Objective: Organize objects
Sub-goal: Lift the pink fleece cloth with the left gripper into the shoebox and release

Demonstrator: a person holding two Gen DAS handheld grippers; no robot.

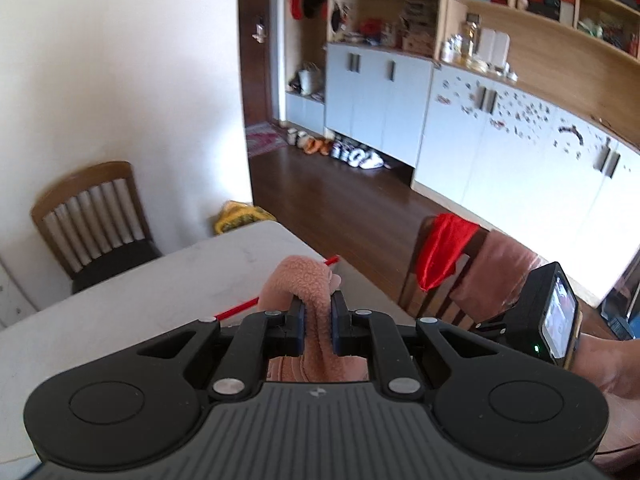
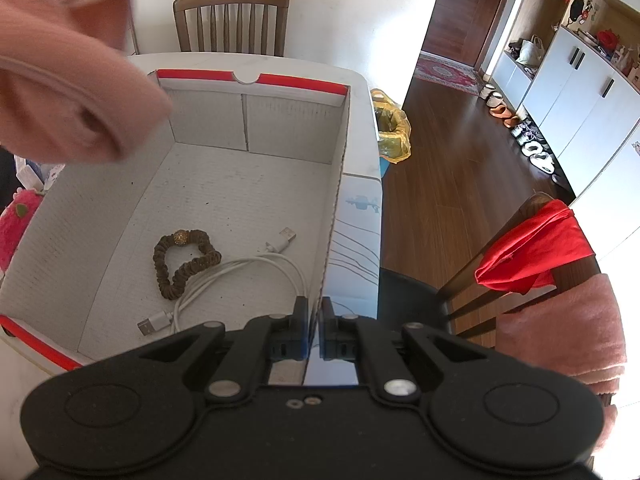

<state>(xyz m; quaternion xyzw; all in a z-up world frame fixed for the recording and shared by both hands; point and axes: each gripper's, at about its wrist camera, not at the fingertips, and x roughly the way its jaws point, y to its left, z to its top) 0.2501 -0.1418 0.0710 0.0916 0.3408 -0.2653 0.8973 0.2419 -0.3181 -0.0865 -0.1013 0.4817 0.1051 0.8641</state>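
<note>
My left gripper (image 1: 318,312) is shut on a pink fleece cloth (image 1: 308,284), held above the white table (image 1: 160,292). In the right wrist view the same pink cloth (image 2: 68,76) hangs blurred over the far left corner of an open white cardboard box (image 2: 256,116) with red rims. In the box lie a brown beaded scrunchie (image 2: 182,262) and a white USB cable (image 2: 240,272). My right gripper (image 2: 315,322) is shut on the box's right wall (image 2: 334,216), its fingers either side of the wall's near end.
A wooden chair (image 2: 232,20) stands behind the table. Another chair with a red cloth (image 2: 532,248) and a pink garment (image 2: 560,332) is to the right. A yellow-bagged bin (image 2: 390,128) sits by the table's far corner. A pink plush toy (image 2: 16,228) is left of the box.
</note>
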